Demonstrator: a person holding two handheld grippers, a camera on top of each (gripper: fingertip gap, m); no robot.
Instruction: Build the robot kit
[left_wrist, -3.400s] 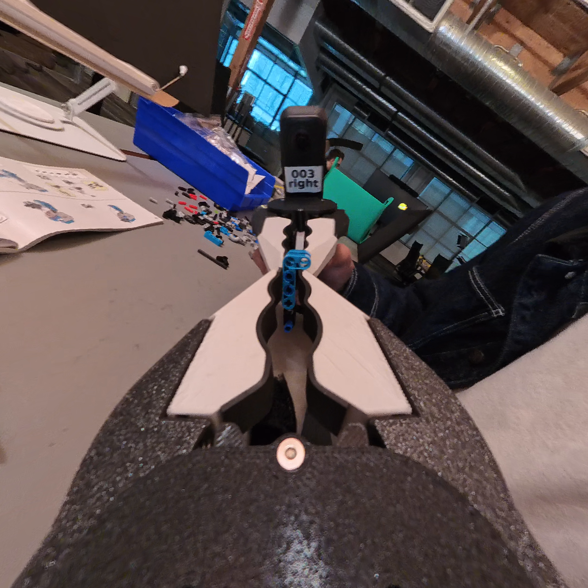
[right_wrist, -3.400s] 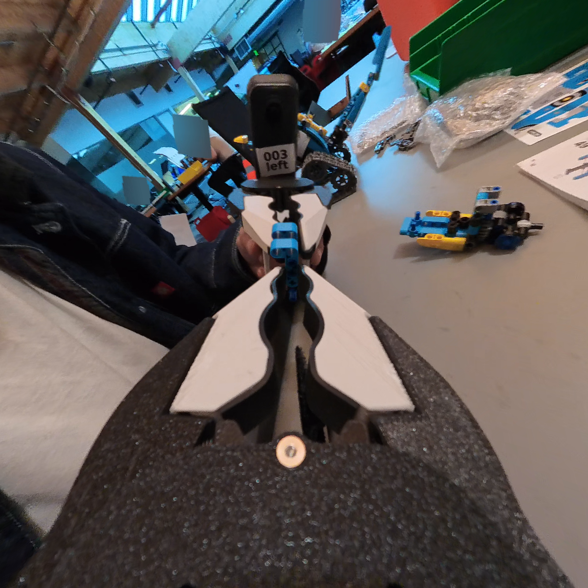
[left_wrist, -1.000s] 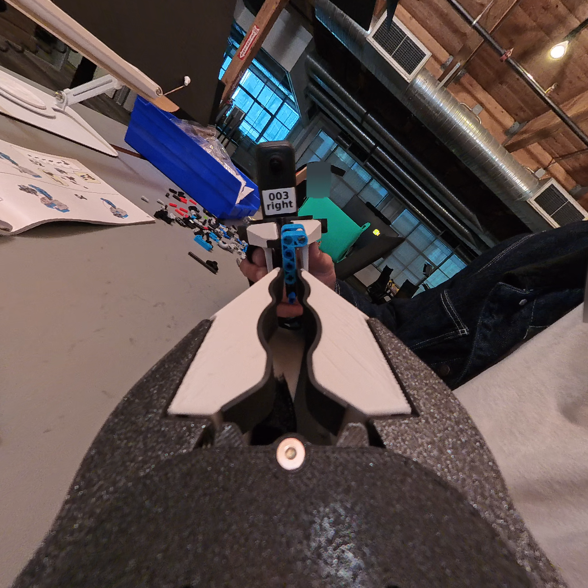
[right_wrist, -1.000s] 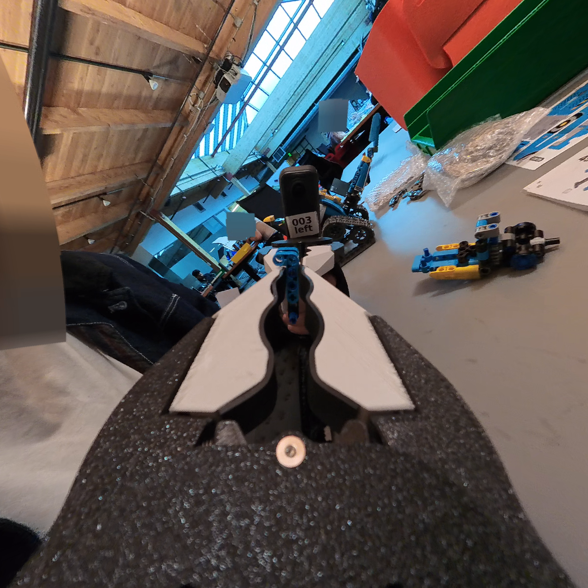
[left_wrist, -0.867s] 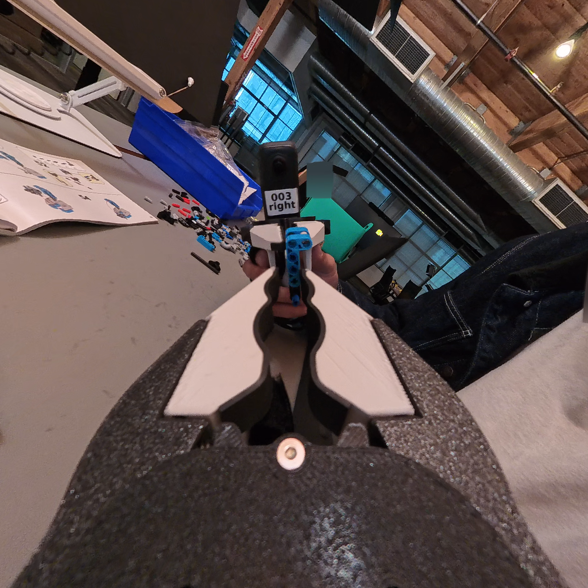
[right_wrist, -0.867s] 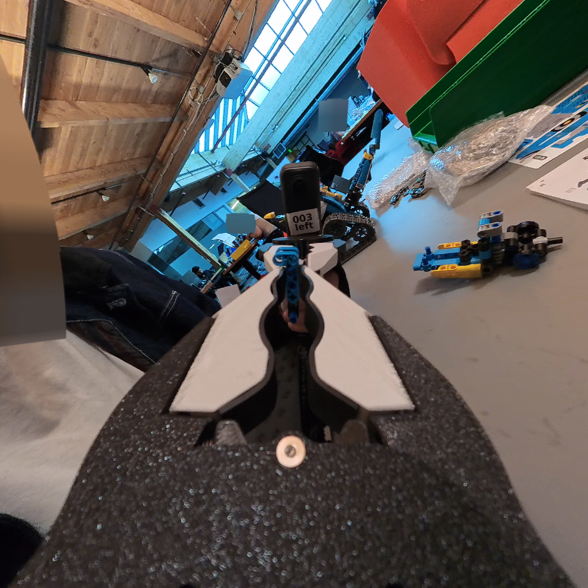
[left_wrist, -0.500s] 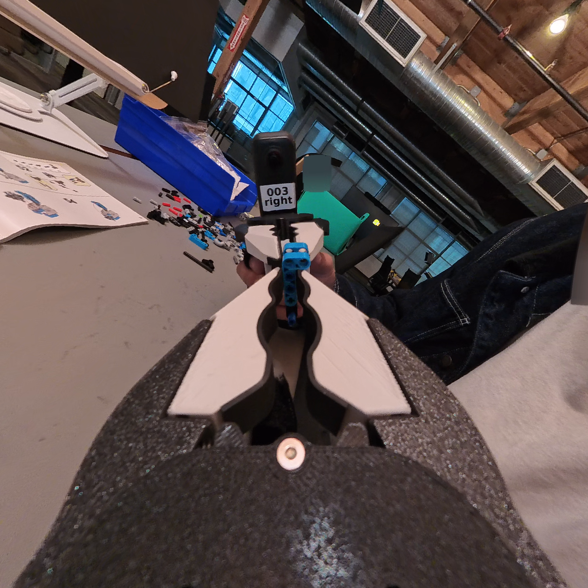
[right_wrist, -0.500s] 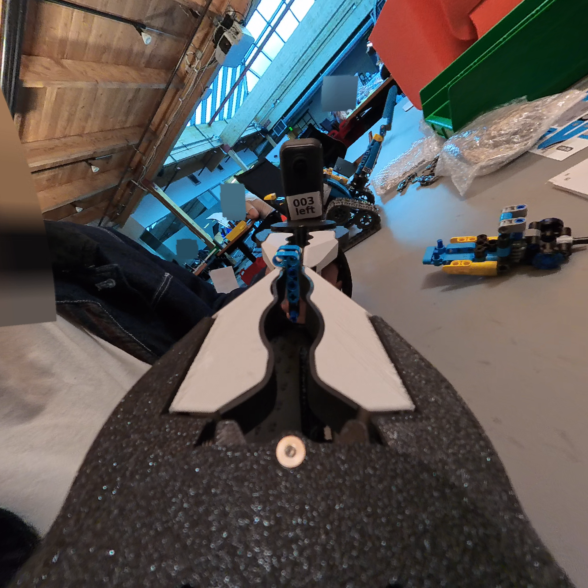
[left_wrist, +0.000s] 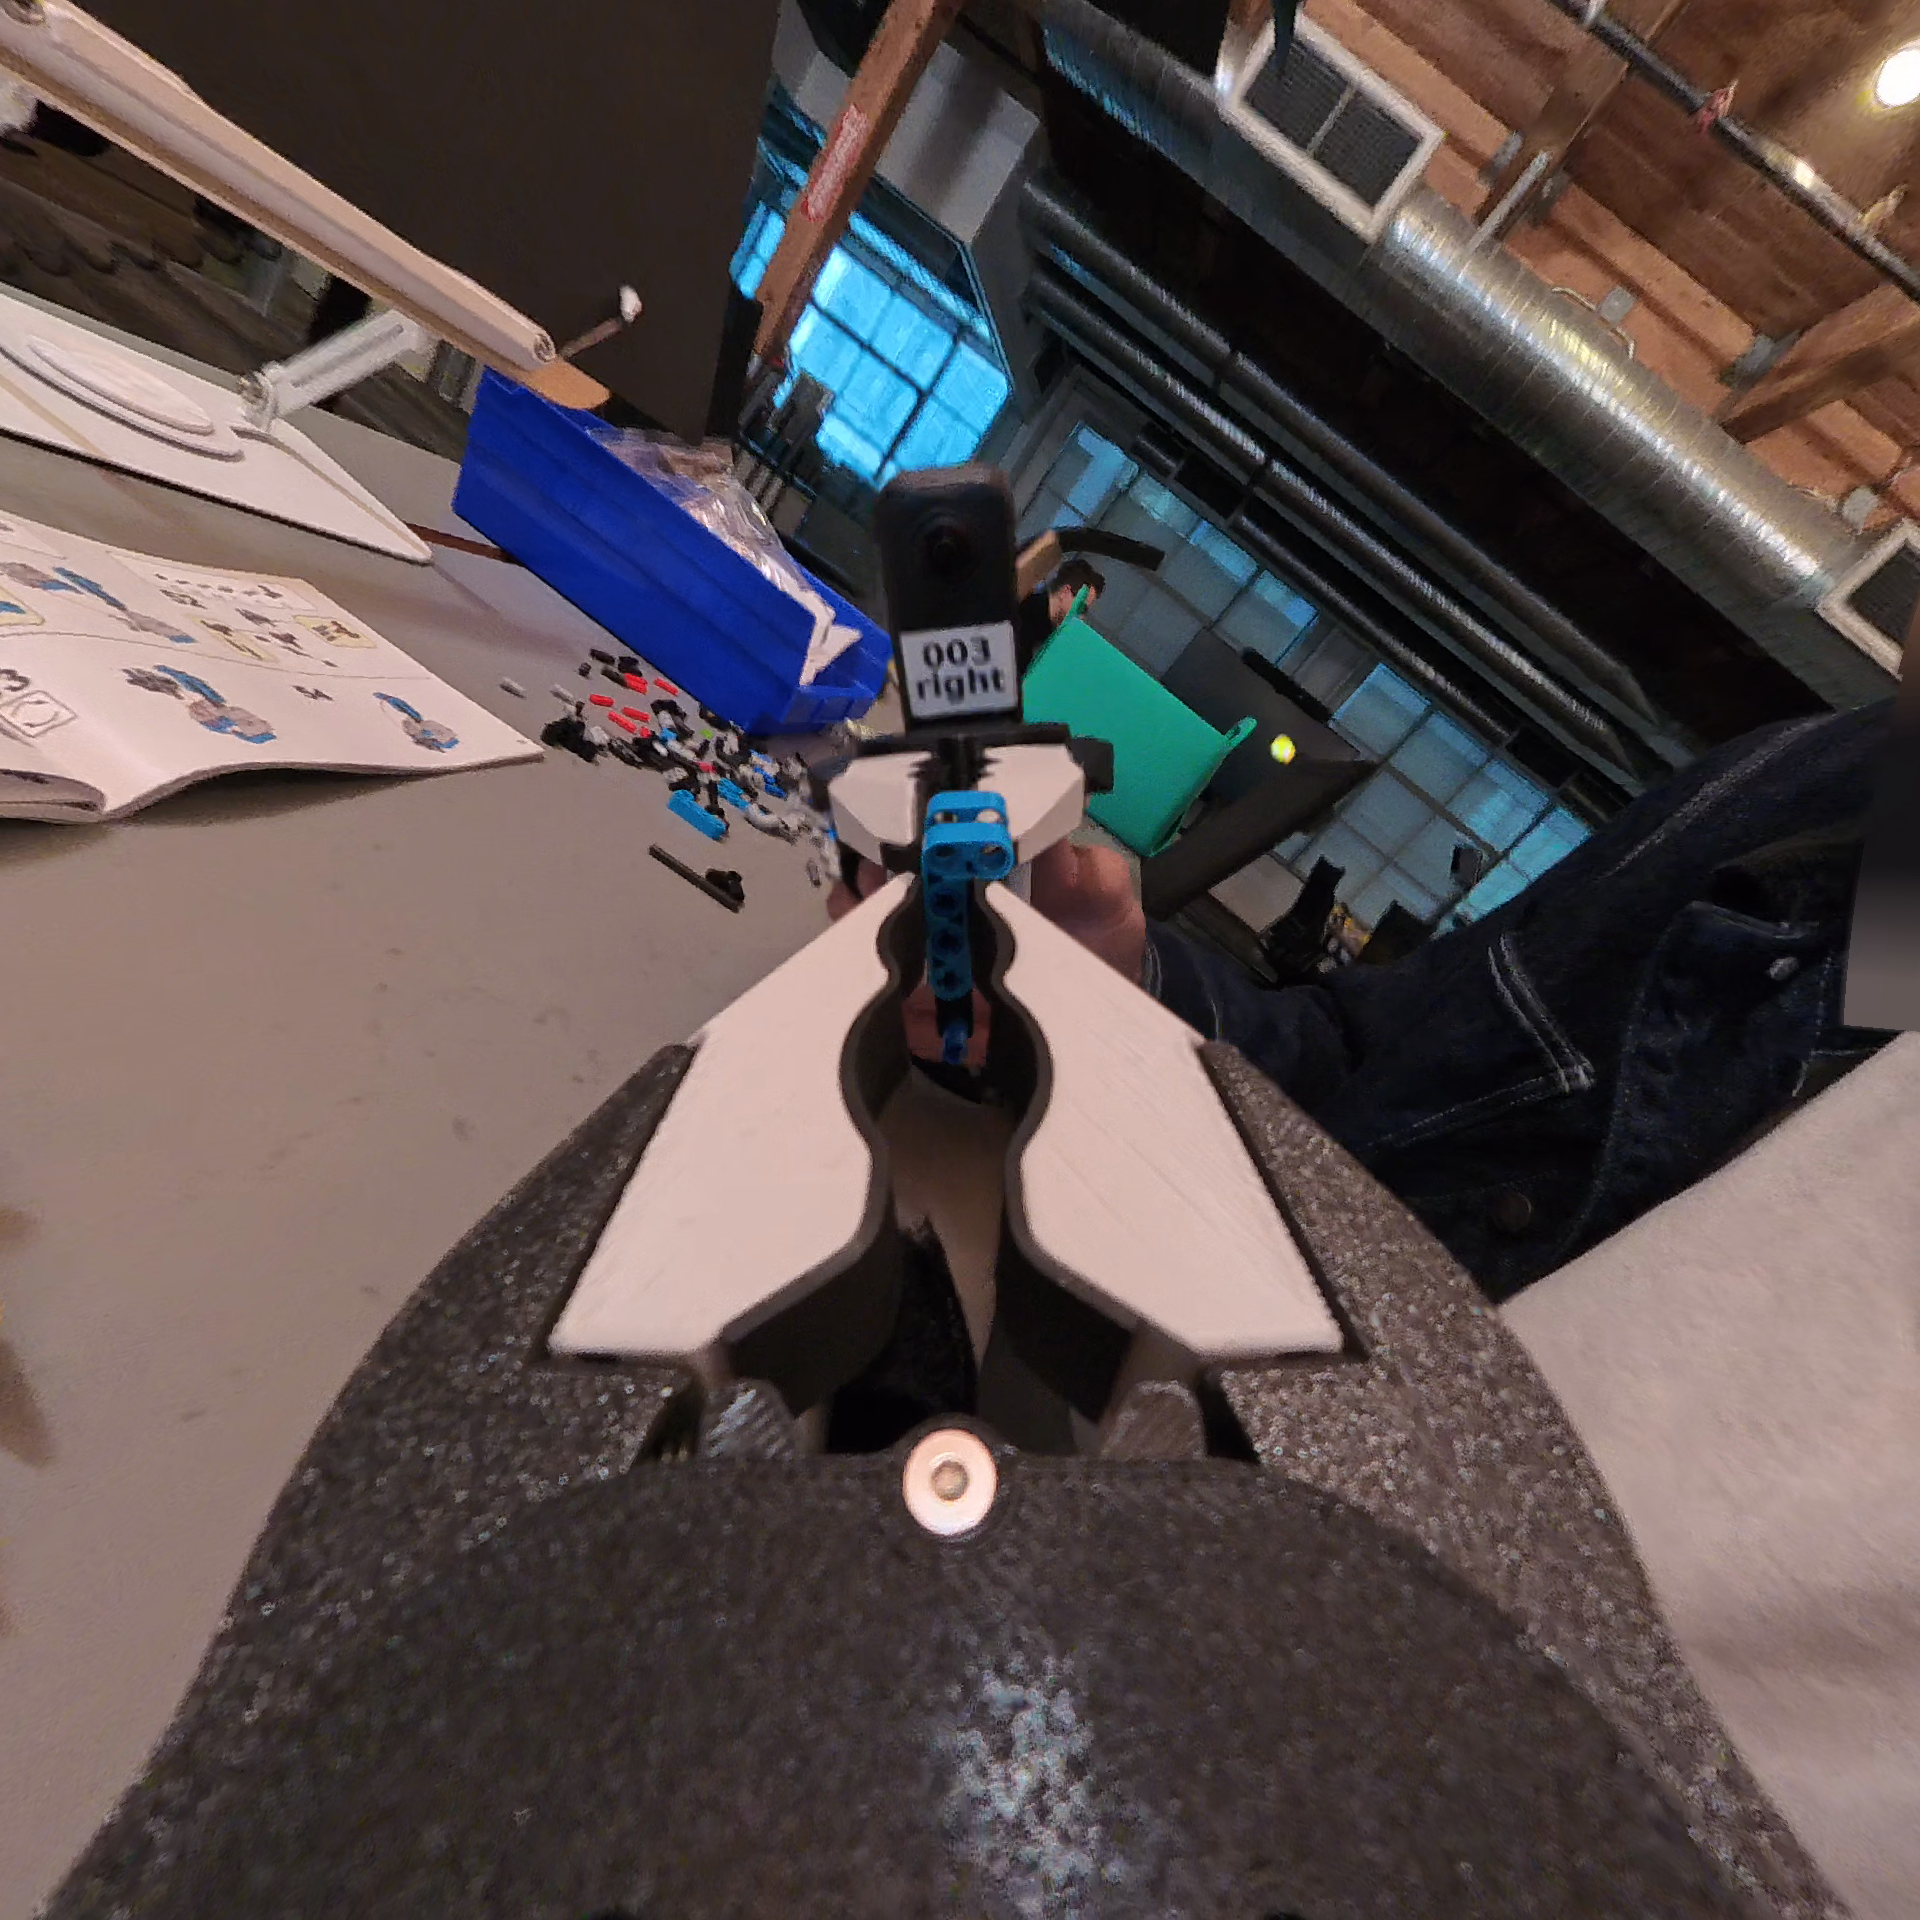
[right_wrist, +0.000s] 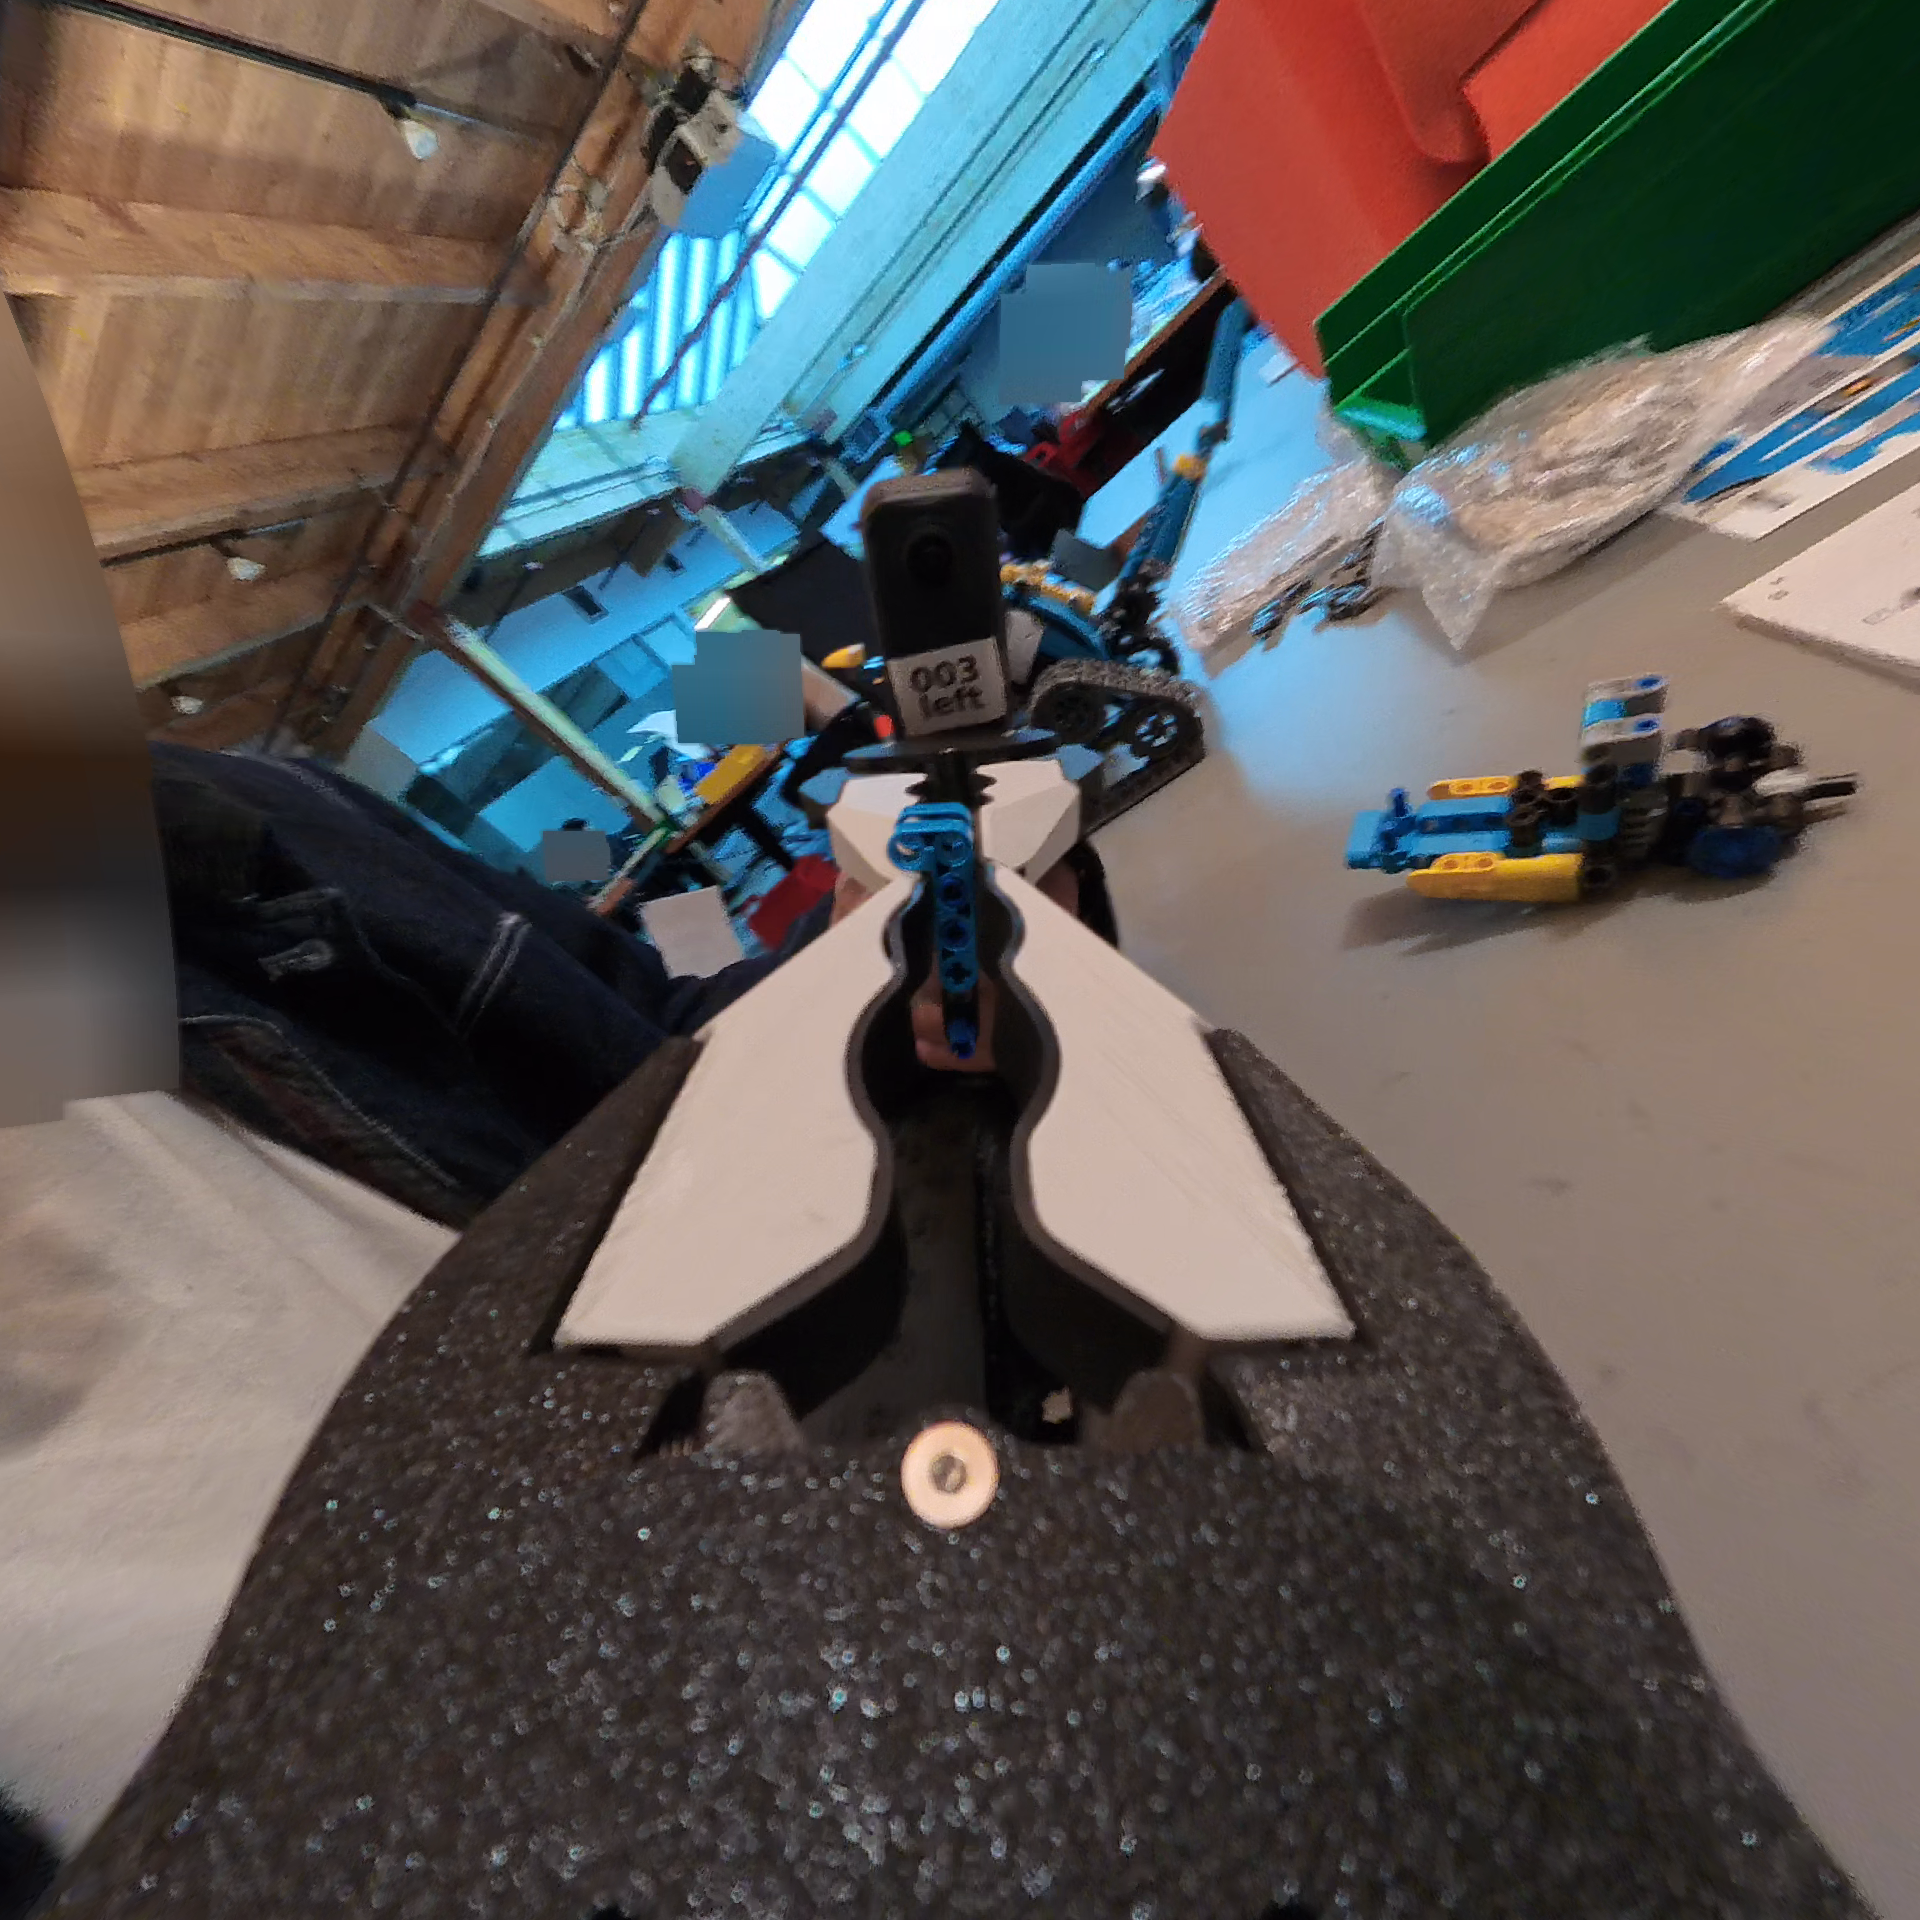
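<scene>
Between the tips of the left gripper (left_wrist: 951, 914), in the left wrist view, stood a blue beam (left_wrist: 953, 935), clamped there with its lighter blue connector end (left_wrist: 968, 844) uppermost. Directly beyond the beam the right gripper (left_wrist: 954, 821) faced this one, tips meeting at the same piece, a hand (left_wrist: 1091, 904) behind it. Left of the beam, on the grey table (left_wrist: 312, 1039), lay a scatter of small parts (left_wrist: 686, 758), with a lone black pin (left_wrist: 698, 878) nearer the beam. A blue bin (left_wrist: 644, 582) stood behind the scatter, and an open booklet (left_wrist: 208, 675) lay farther left. A denim sleeve (left_wrist: 1558, 987) ran off to the right of the beam.

Seen from the right wrist view, the right gripper (right_wrist: 951, 914) was likewise clenched on the beam (right_wrist: 951, 935), which stood upright between its tips. Opposite it, the left gripper (right_wrist: 951, 831) faced it just beyond the beam's top. Right of the beam, well apart, a blue-and-yellow model (right_wrist: 1579, 831) rested on the table (right_wrist: 1455, 1143). Farther off lay clear bags (right_wrist: 1507, 520), and behind them a green bin (right_wrist: 1662, 208).
</scene>
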